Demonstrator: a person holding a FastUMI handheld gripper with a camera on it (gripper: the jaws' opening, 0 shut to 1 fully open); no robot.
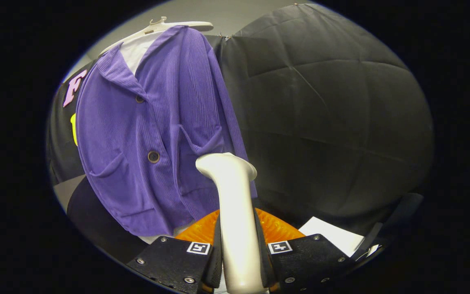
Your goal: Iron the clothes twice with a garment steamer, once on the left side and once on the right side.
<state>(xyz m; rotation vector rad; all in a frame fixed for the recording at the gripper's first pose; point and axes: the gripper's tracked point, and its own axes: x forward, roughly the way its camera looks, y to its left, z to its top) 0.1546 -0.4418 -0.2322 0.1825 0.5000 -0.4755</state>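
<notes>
Gripper [240, 261] closed on the steamer [235, 228]: both fingers [178, 261] press the white handle from either side, no gap visible. We hold it firmly.

Steamer sits between the fingers and runs straight ahead from us, long axis along the fingers. Its flared head [227, 165] is at the far end, tipped toward the purple jacket [153, 134]. The head overlaps the jacket's lower hem on the side nearest the bare black cloth; we can't tell if it touches the fabric or sits just short.

The jacket hangs on a white hanger [165, 26] against the booth wall, buttoned, two dark buttons [153, 156] down the front, a white shirt [135, 51] showing at the collar. It looks tilted relative to us.

Step, as we judge it: steamer in hand, lined up at the hem, about to start a pass. We can't tell whether either pass is done.

Next move calls for bringing the head flat to the cloth and running it along one front panel, keeping grip steady, then repeating on the other side.

Below the fingers: an orange ribbed thing [278, 228] and a white sheet [333, 237].
</notes>
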